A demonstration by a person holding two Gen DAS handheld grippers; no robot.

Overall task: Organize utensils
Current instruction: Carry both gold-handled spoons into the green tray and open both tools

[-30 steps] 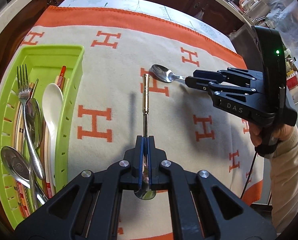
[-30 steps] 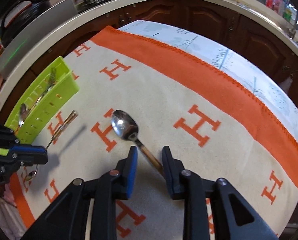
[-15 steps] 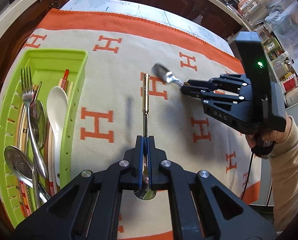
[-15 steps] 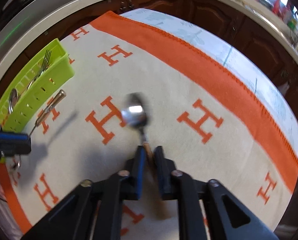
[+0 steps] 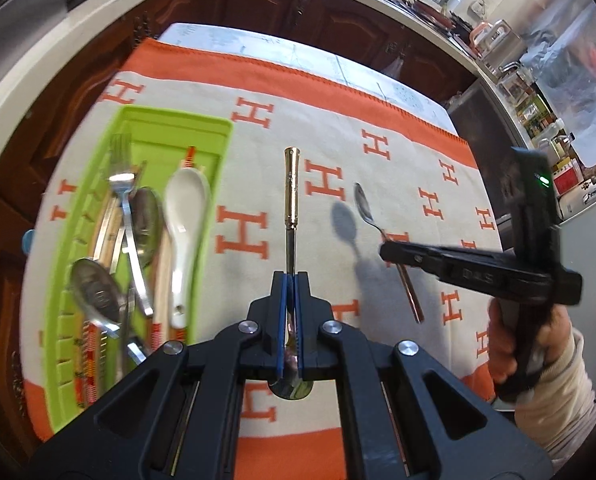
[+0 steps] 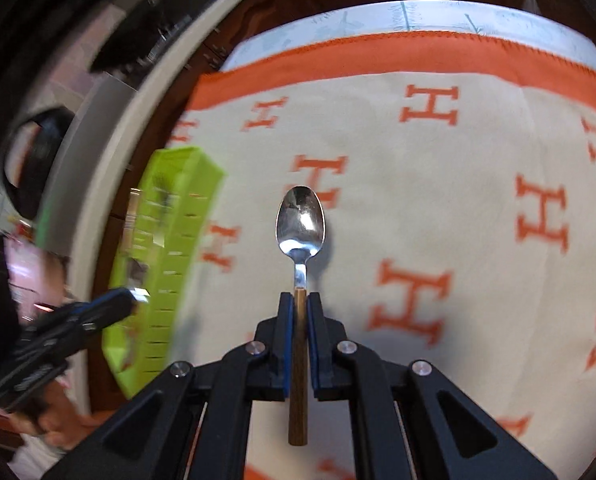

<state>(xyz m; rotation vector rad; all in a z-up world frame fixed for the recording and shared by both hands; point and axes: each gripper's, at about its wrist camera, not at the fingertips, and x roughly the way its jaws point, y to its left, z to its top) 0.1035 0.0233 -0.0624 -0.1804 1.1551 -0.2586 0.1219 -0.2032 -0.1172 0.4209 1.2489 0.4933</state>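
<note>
My left gripper [image 5: 291, 280] is shut on a gold-handled spoon [image 5: 290, 184], whose handle points forward above the blanket while its bowl sits under the jaws. My right gripper [image 6: 298, 300] is shut on a wooden-handled steel spoon [image 6: 300, 220], lifted off the blanket with its bowl facing forward. In the left wrist view that wooden-handled spoon [image 5: 365, 206] hangs in the right gripper [image 5: 389, 250] with its shadow on the cloth. The green utensil tray [image 5: 214, 132] lies at the left and holds a fork, several spoons, a white ceramic spoon [image 5: 186, 216] and chopsticks.
A cream blanket with orange H marks [image 5: 337, 128] covers the table. Dark wooden cabinets and a curved counter edge [image 5: 78, 44] ring the far side. The green tray [image 6: 166, 264] sits left of the right gripper. A hand and sleeve [image 5: 545, 364] hold the right gripper.
The right gripper shut on the wooden-handled spoon and lifted it off the blanket, turning toward the tray. The left gripper kept its hold on the gold-handled spoon and drew back and up.
</note>
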